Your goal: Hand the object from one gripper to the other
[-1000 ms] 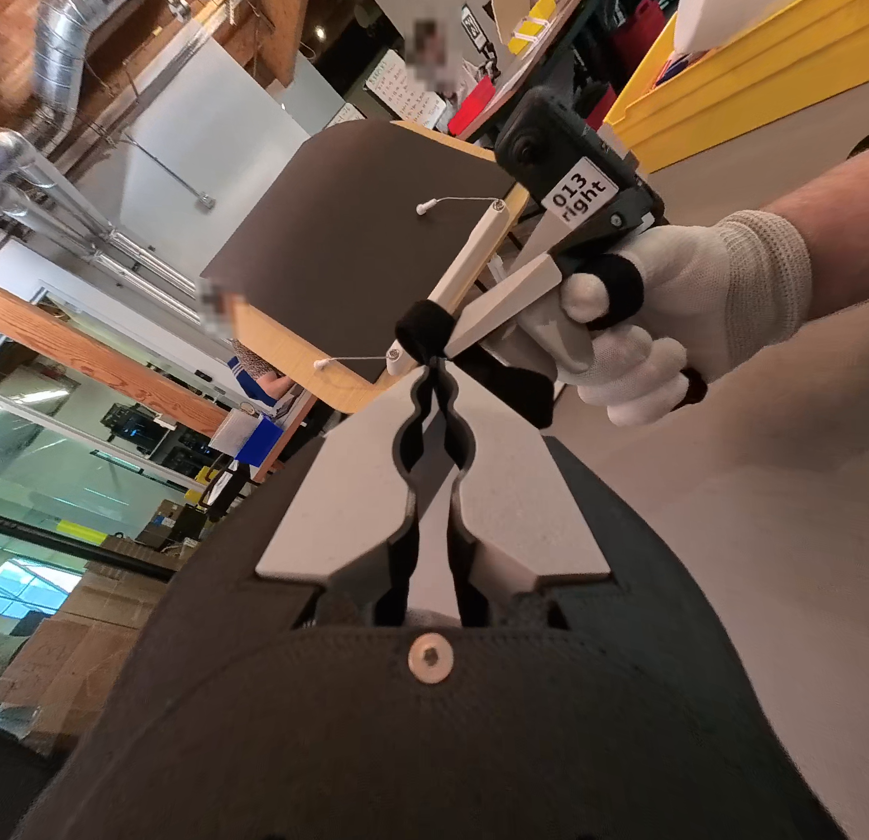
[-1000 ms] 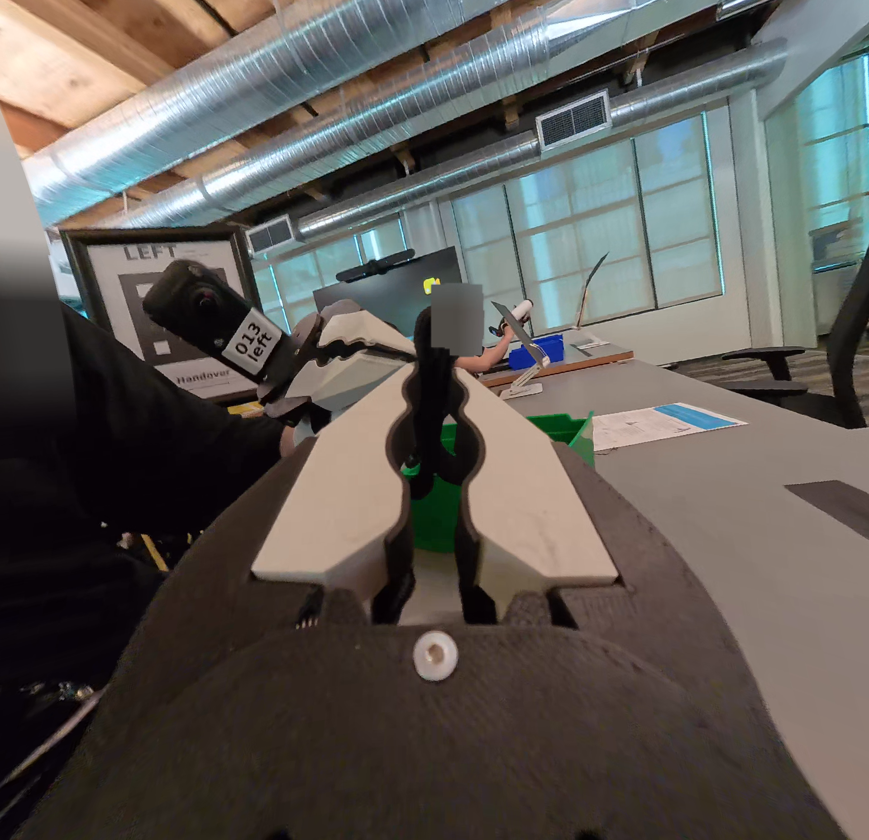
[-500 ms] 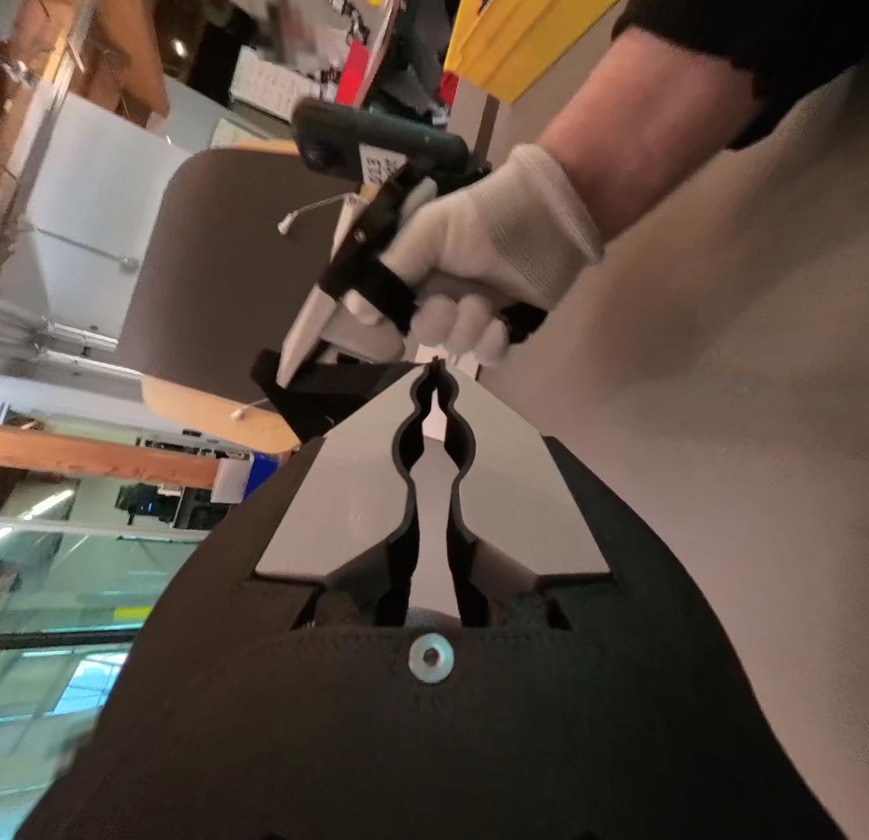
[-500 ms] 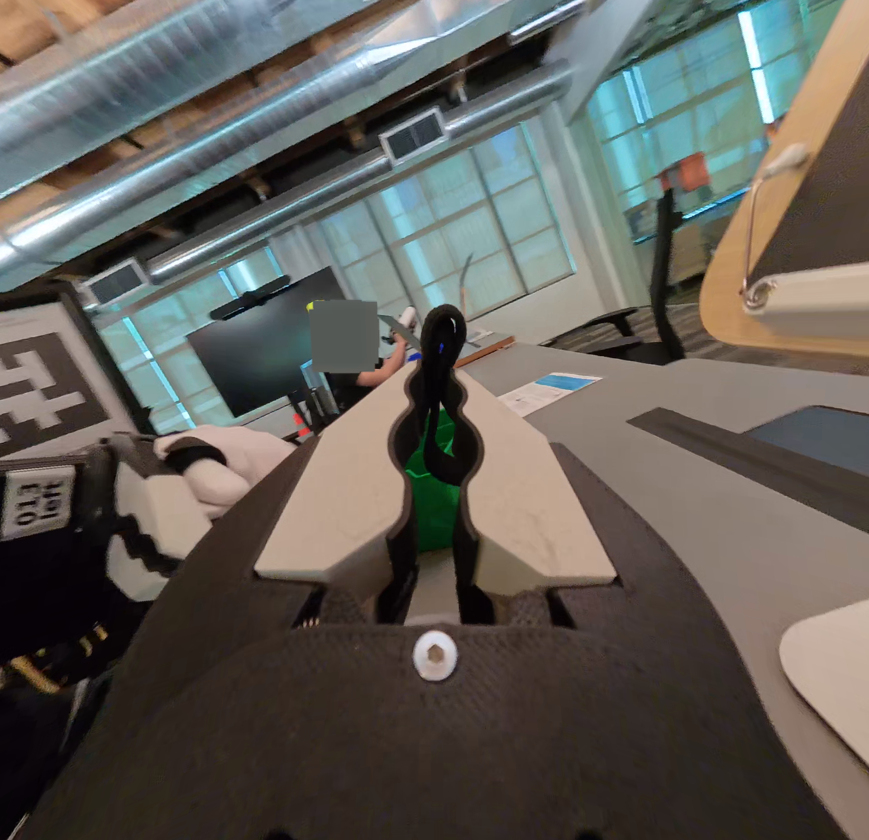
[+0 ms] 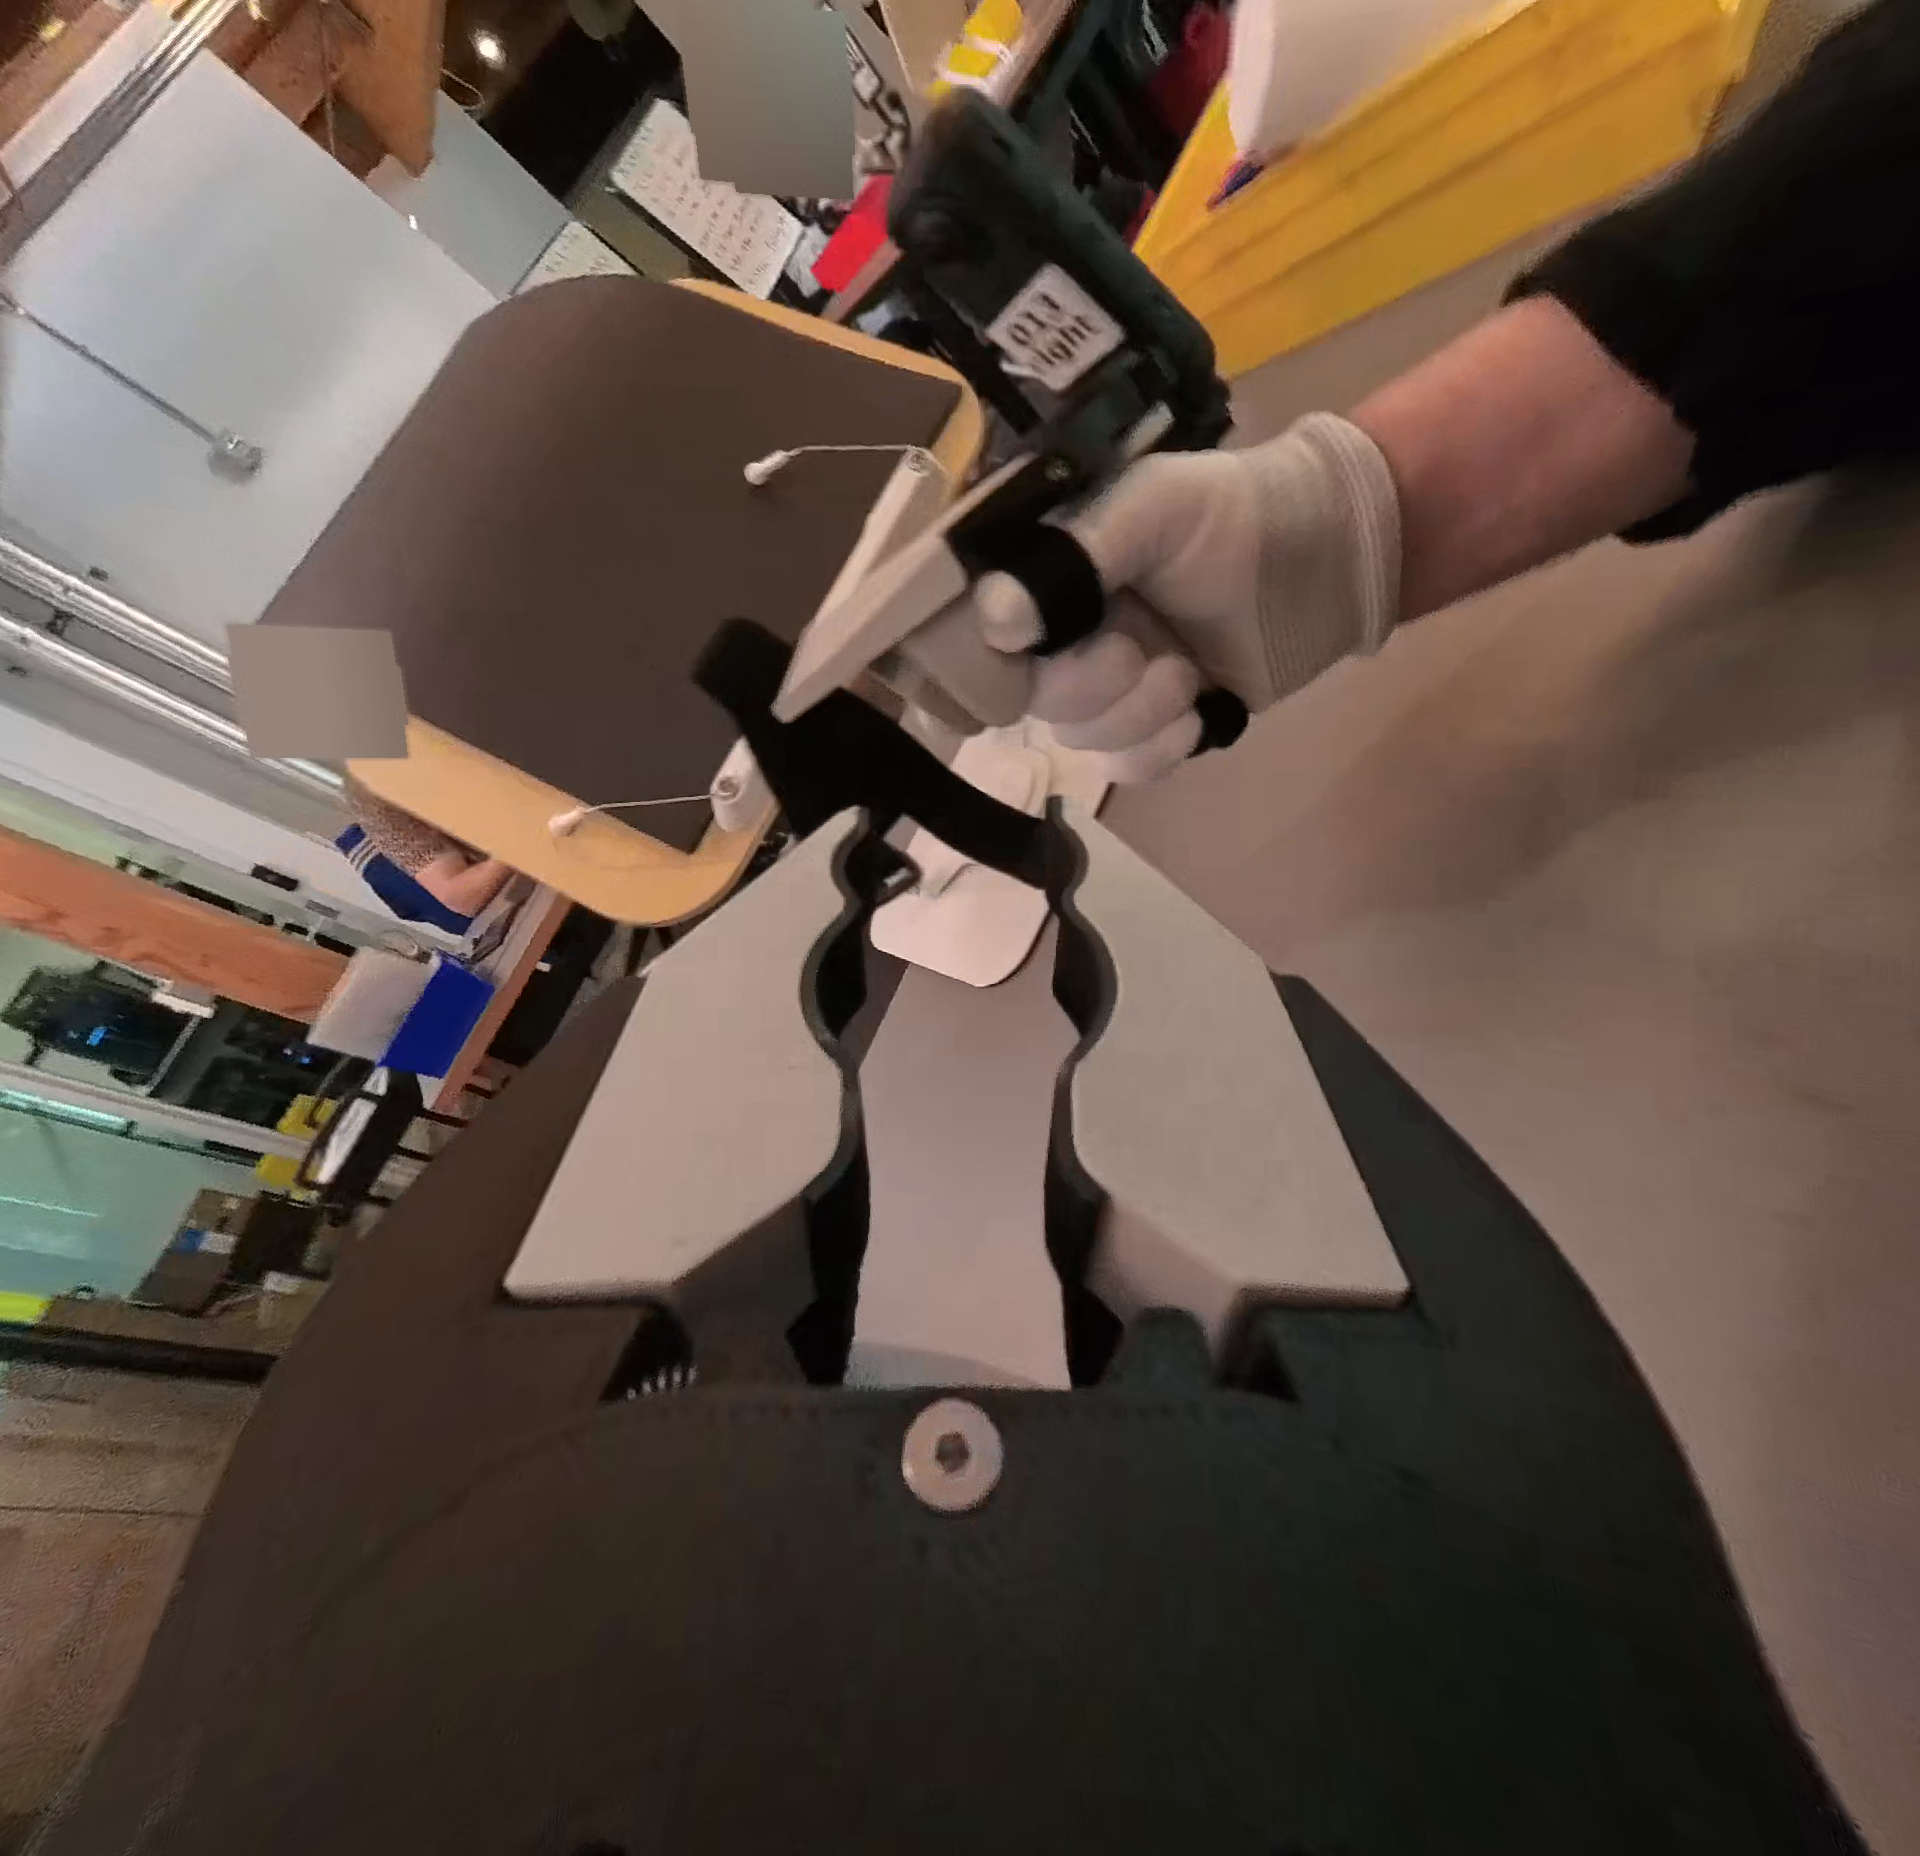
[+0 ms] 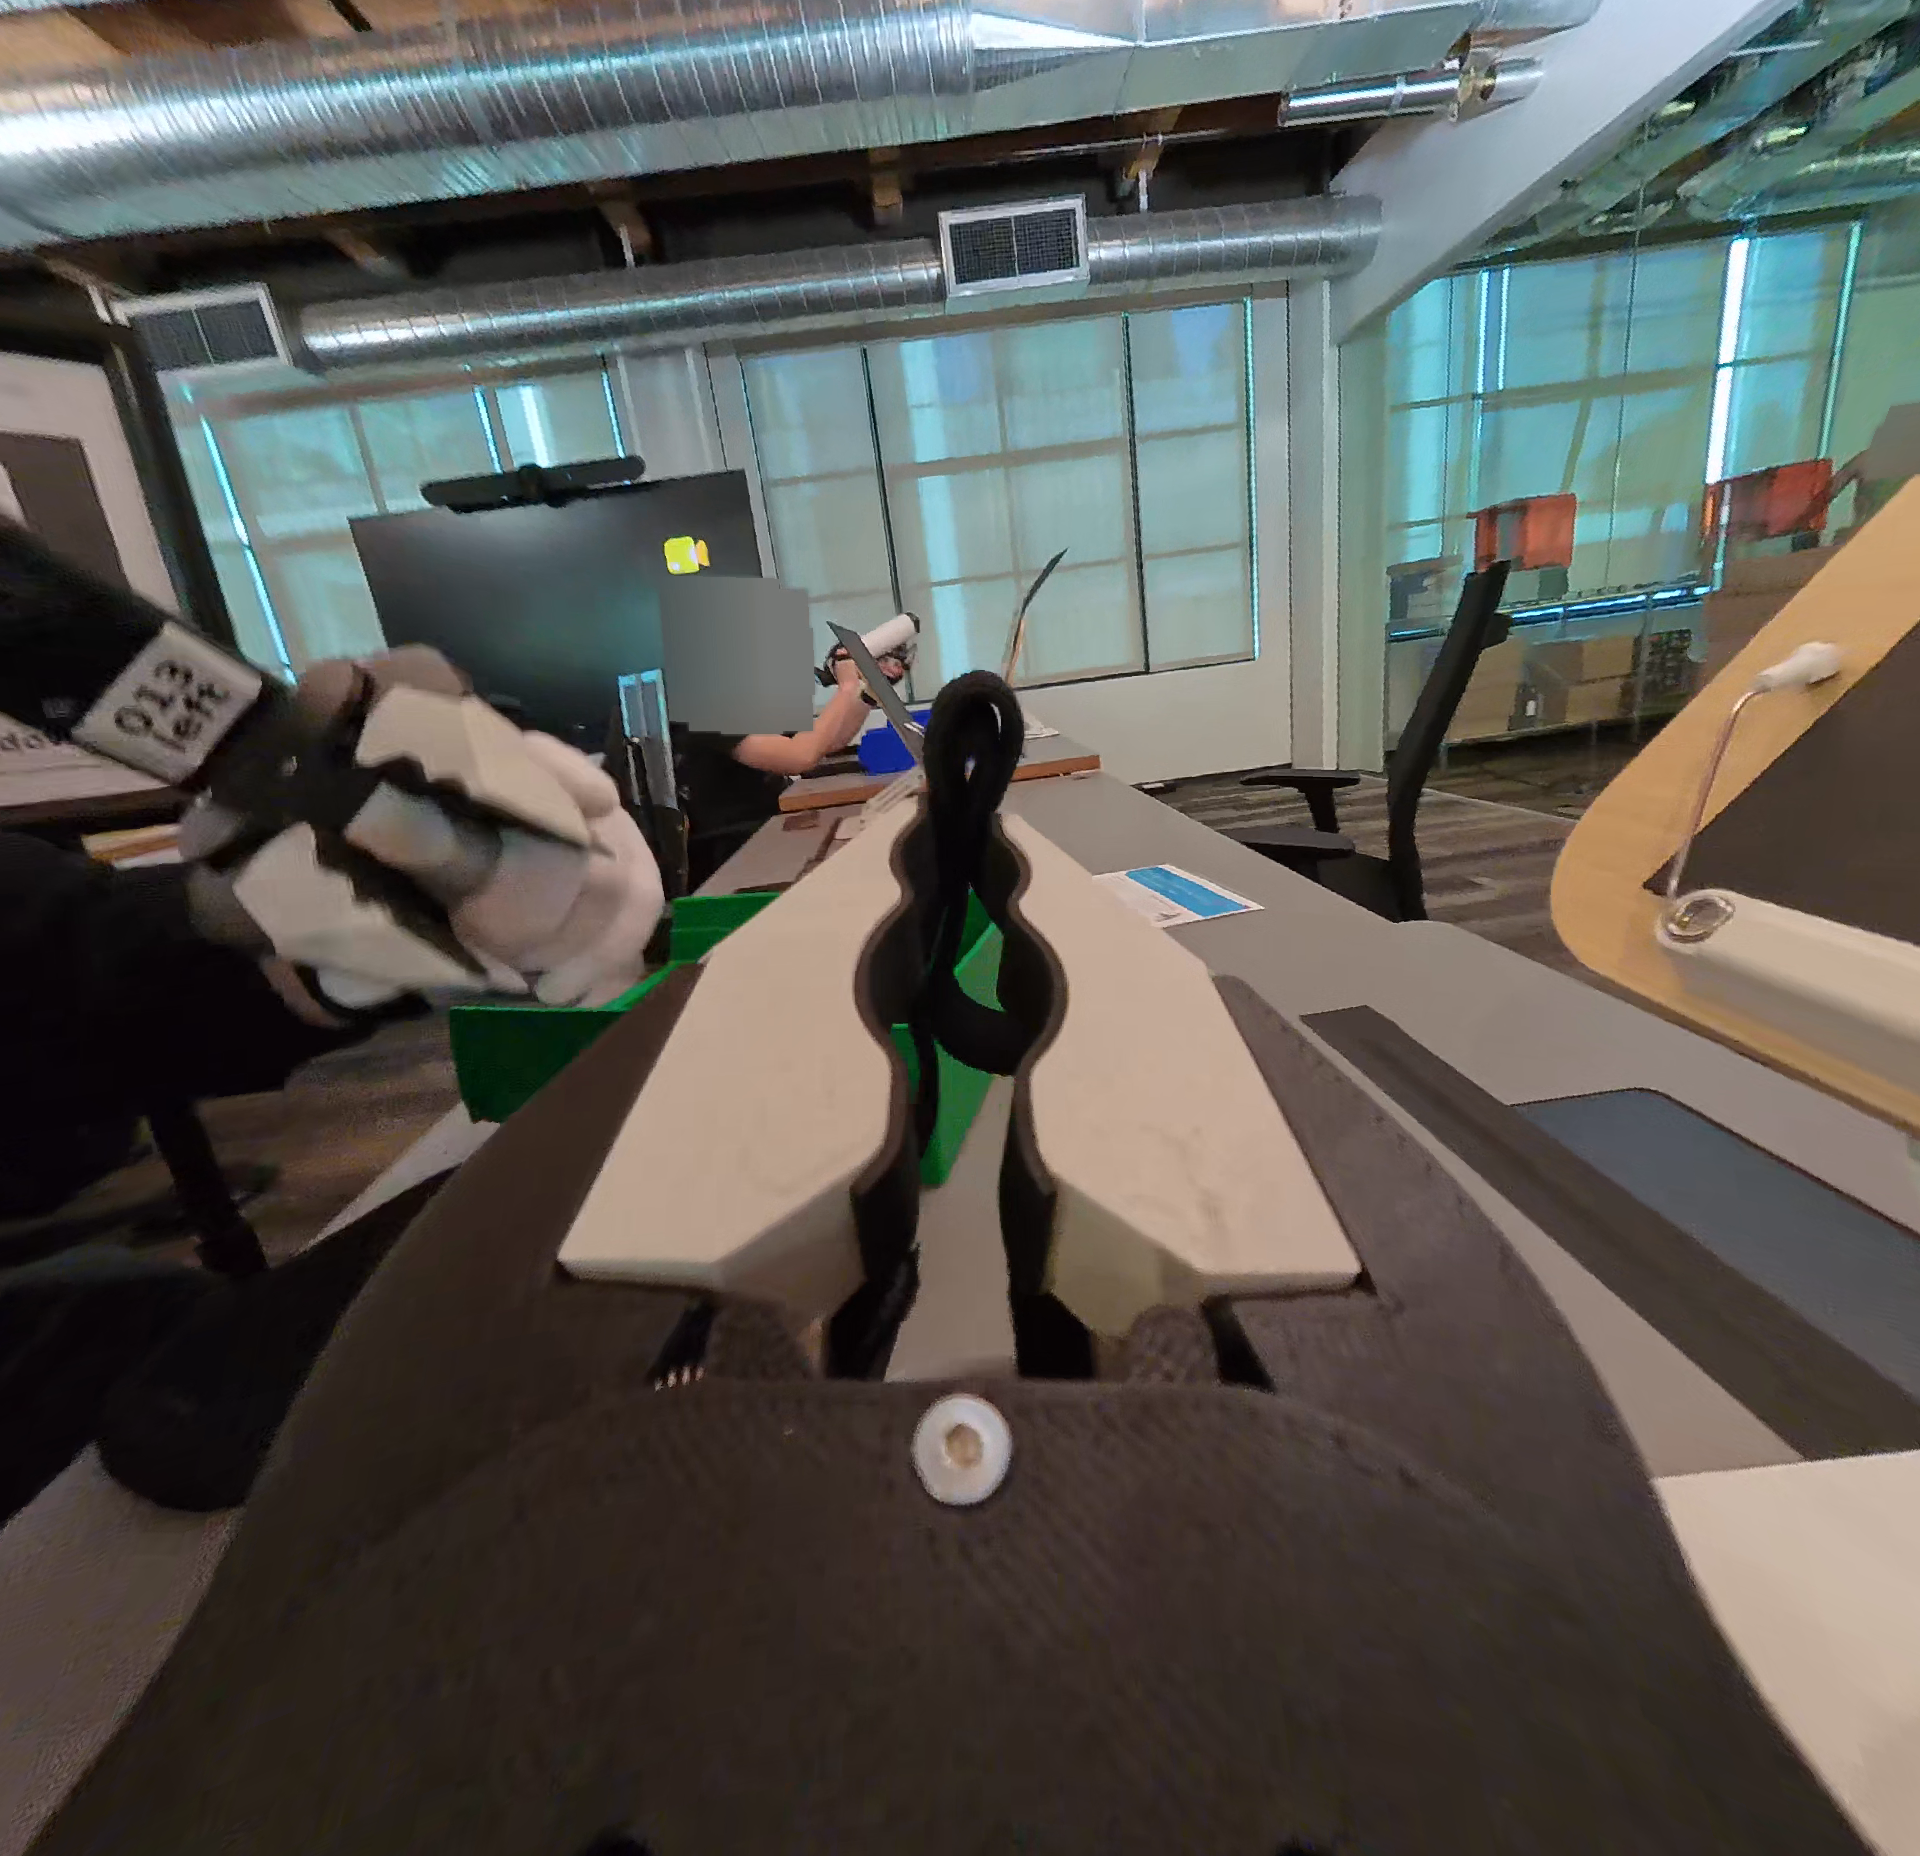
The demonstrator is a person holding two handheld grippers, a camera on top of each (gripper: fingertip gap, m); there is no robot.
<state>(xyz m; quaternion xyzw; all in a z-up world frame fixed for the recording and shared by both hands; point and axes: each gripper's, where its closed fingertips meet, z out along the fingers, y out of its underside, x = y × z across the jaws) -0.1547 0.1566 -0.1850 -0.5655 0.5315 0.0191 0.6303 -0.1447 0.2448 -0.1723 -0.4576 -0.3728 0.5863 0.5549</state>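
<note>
Grey table (image 5: 1558,975) below, open workshop behind, ducts overhead; a hinged board (image 5: 582,580) stands at the table edge.

Item: black strap (image 6: 961,871), looped fabric. Location: pinched between the closed jaws of the right gripper (image 6: 961,819), its loop poking out past the tips.

Left gripper (image 5: 951,850): jaws apart, empty. From it, the strap (image 5: 831,746) hangs just ahead of the tips, its long axis slanting from upper left down to the right-hand fingertip. Whether that end touches the fingertip cannot be told.

Judgement: the strap's lower tail is nearest the left tongs; closing needs it between both fingertips, not beside one.

Hidden: strap's middle sits behind the right gripper's fingers; motion blur softens the gloved hand (image 5: 1195,601).
</note>
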